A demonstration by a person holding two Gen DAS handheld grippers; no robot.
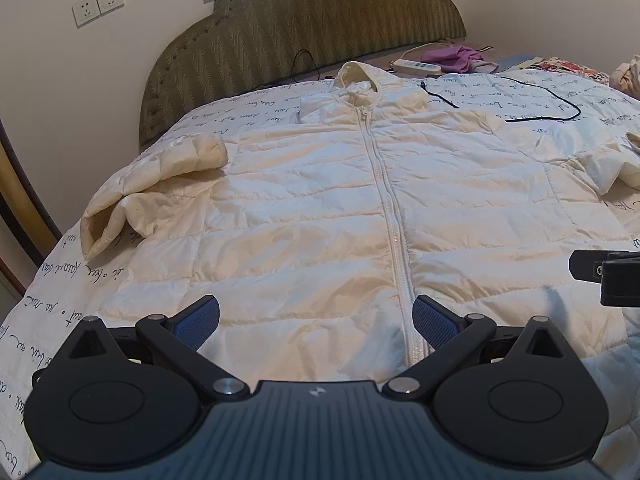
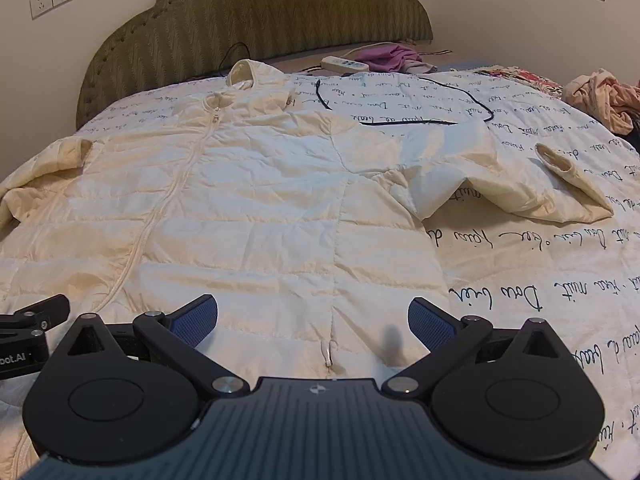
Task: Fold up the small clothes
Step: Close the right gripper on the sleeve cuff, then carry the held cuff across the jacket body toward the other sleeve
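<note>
A cream quilted hooded jacket (image 1: pixel 320 200) lies flat, front up and zipped, on the bed; it also shows in the right wrist view (image 2: pixel 248 216). Its left sleeve (image 1: pixel 152 184) is bent with the cuff folded back. Its right sleeve (image 2: pixel 520 176) is bent outward with the cuff open. My left gripper (image 1: pixel 316 320) is open and empty, just above the hem near the zipper's lower end. My right gripper (image 2: pixel 312 320) is open and empty above the hem near the right side seam. The right gripper's body shows at the edge of the left wrist view (image 1: pixel 608 276).
The bed has a white quilt with black script (image 2: pixel 540 280) and a green padded headboard (image 1: pixel 320 20). A black cable (image 2: pixel 400 108), a white power strip (image 2: pixel 344 64), purple cloth (image 2: pixel 388 56) and a pink clothes pile (image 2: pixel 604 96) lie beyond the jacket.
</note>
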